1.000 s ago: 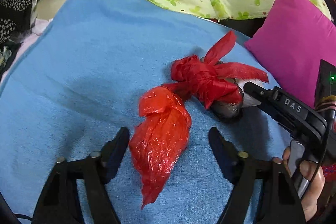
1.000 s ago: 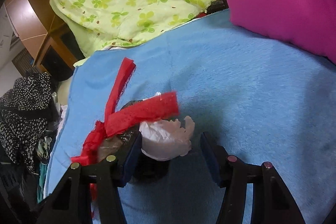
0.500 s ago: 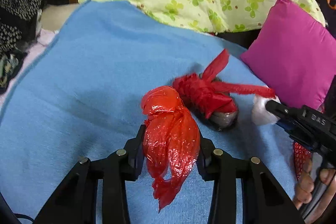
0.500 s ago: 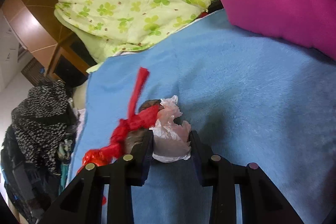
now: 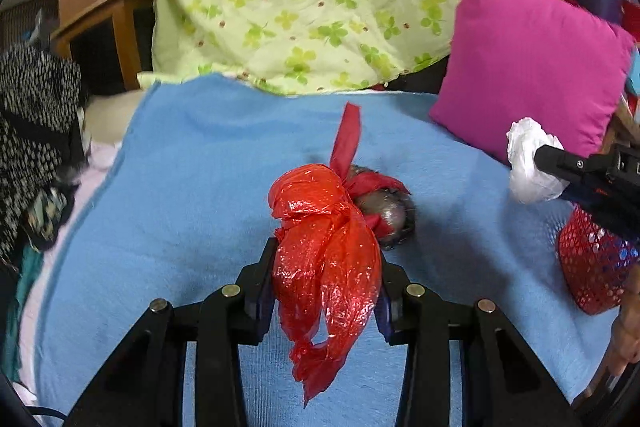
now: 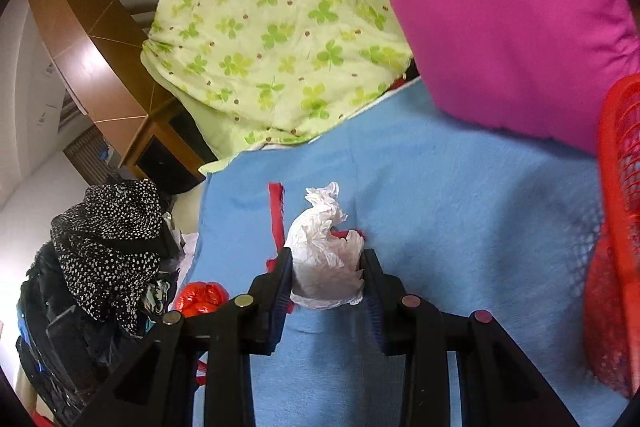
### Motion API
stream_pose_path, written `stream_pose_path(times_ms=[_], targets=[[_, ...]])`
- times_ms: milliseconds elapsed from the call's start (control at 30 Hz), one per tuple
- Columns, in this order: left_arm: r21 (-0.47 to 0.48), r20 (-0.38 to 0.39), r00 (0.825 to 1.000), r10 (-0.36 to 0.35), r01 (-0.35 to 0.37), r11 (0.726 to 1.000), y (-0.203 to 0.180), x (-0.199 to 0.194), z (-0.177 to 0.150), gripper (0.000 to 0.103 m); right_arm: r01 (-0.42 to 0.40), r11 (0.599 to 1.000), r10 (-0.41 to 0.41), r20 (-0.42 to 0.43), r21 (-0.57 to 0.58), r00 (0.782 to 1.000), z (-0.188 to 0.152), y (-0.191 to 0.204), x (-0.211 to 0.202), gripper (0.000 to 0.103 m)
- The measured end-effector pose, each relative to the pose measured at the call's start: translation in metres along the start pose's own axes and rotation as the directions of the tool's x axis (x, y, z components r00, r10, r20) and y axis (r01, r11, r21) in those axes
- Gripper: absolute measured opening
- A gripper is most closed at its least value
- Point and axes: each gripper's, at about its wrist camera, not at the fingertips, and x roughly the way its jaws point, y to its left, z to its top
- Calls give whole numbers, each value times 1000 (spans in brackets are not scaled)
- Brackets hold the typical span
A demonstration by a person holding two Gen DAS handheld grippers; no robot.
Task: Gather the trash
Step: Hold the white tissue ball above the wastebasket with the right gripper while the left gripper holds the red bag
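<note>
Left gripper (image 5: 326,275): jaws clamped on the red plastic bag (image 5: 326,251), lifted clear of the blue blanket (image 5: 180,187). The grip is mid-body, and a loose tail hangs below the jaws.

Right gripper (image 6: 325,277): jaws pinched on the white crumpled wad (image 6: 324,259), also off the blanket. In the left view the same wad sits near the pink cushion (image 5: 532,67), above and just beside the red mesh basket (image 5: 592,267).

One piece is left on the blanket: a dark roundish bundle tied with red ribbon (image 5: 384,203), just behind the held bag. I can't tell what's inside.

Handling, as a judgement:
- Both held items look very light, soft and fully compressible. Nothing looks fragile, so crush force doesn't matter.
- The bag film is glossy, so probably slippery. Keep the bite on the bunched middle, not the thin tail, or it slides out.
- The wad looks like thin film or tissue. It is grippy enough when squeezed across its bulk, as it is now.
- The bundle looks denser. Take it across the body or at the ribbon knot. The loose ribbon ends would likely just pull free or swing.

The basket is the likely drop point, and the right side is nearer to it.
</note>
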Motion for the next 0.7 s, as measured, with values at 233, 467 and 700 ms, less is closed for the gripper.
stream_pose_path(times_ms=[233,467,700], targets=[[56,38,999,18,-20,998,-22,-17,2,43,3,1000,-2,45,-8,999,2,-8,-28,36],[95,75,997,24,-31,995,-44,-31,7,43,-2,999,8,132,-40,991,2,-8,-65,36],[123,104,994,17,-29,992,-64,-41,12,43,25,998,-14,179,-55,984,-6,-15,-96,36]])
